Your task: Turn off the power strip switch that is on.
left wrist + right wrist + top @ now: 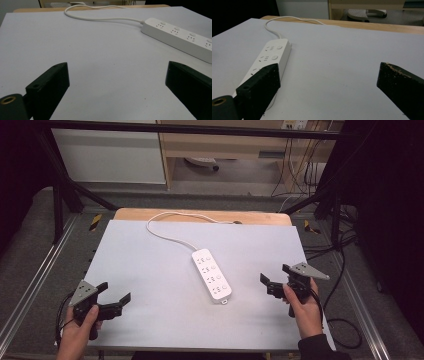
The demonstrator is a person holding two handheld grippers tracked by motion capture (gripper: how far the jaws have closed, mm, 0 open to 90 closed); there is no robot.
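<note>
The jaws of the left gripper [116,291] are held wide apart with nothing between them, as are those of the right gripper [275,276]. Between the two grippers, well apart from both, a white power strip [211,275] is laid on the grey table top [150,270], its cord [167,236] trailing to the far edge.

Glossy white plastic power strip [211,275] on matt grey tabletop [150,270], wood-edged.
</note>
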